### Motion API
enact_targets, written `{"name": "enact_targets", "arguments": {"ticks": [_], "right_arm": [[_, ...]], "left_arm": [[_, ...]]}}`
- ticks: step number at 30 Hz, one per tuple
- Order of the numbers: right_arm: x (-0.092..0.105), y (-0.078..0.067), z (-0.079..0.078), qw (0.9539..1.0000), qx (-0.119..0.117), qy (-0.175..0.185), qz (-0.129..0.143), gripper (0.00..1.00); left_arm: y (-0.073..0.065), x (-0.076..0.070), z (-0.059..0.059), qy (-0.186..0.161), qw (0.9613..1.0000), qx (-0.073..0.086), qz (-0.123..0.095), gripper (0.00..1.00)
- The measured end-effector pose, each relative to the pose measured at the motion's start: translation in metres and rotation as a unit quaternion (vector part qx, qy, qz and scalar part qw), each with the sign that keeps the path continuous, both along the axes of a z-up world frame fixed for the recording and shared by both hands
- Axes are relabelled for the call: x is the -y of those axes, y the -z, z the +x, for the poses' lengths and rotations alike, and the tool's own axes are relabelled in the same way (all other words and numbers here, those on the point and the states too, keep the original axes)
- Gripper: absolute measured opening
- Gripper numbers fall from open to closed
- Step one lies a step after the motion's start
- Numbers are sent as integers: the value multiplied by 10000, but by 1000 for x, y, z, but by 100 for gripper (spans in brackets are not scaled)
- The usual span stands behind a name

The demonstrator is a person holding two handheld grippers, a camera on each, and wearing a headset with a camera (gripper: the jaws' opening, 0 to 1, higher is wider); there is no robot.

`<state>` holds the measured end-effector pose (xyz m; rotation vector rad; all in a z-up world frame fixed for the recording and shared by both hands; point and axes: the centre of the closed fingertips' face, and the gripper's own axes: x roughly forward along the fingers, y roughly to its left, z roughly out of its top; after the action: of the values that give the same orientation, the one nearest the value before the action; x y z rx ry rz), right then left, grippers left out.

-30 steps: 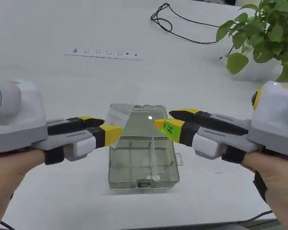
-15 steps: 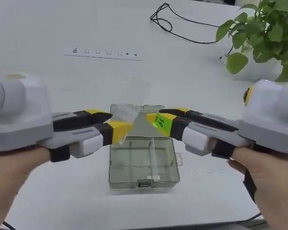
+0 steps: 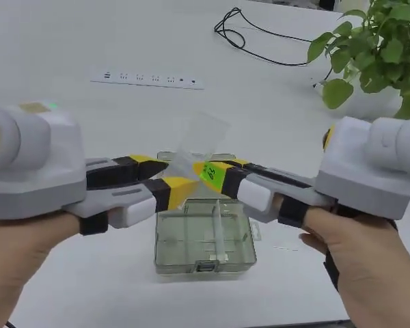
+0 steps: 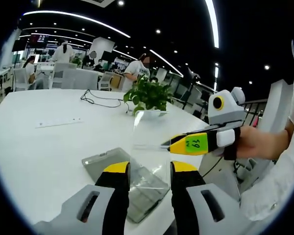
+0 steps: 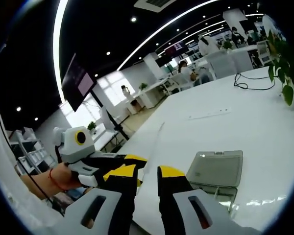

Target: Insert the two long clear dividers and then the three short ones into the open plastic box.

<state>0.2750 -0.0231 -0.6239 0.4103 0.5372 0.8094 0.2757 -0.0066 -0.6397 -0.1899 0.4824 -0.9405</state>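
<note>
Now held: clear divider (image 4: 151, 128), upright above the open plastic box (image 3: 169, 236)
Left gripper (image 4: 148, 171): jaws pinch its lower end
Right gripper (image 3: 215, 172): tips at its side edge, I judge for alignment; clamping I cannot tell

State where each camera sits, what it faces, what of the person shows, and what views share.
Head view: headset, looking down at the box; left hand, right hand show.
Left gripper view: on left claw, facing clear divider and right claw; right hand shows.
Right gripper view: on right claw, facing left claw; left hand shows.
All share the box.
</note>
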Motion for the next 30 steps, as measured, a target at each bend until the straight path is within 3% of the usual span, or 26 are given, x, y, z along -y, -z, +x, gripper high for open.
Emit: {"name": "enact_targets", "arguments": {"ticks": [4, 7, 9, 10, 12, 22, 30], "right_arm": [[-3, 2, 1, 9998, -157, 70, 84, 9], [1, 1, 4, 9996, -147, 232, 30, 7], [2, 2, 6, 9994, -212, 268, 79, 7], [3, 4, 6, 9995, -222, 230, 42, 7], [3, 4, 7, 9995, -210, 240, 20, 7], [0, 5, 8, 9994, -268, 209, -25, 7], [3, 5, 11, 9992, -289, 230, -116, 7]], "left_arm": [[2, 0, 2, -11, 10000, -9, 22, 31], [6, -3, 4, -93, 9999, -13, 85, 17], [3, -1, 5, -152, 9997, -125, -156, 25], [4, 0, 4, -105, 9997, -125, -167, 27], [7, 1, 2, -36, 10000, -79, -23, 24], [6, 3, -1, 52, 9999, -113, -85, 30], [11, -5, 0, 90, 9999, -39, 48, 38]]}}
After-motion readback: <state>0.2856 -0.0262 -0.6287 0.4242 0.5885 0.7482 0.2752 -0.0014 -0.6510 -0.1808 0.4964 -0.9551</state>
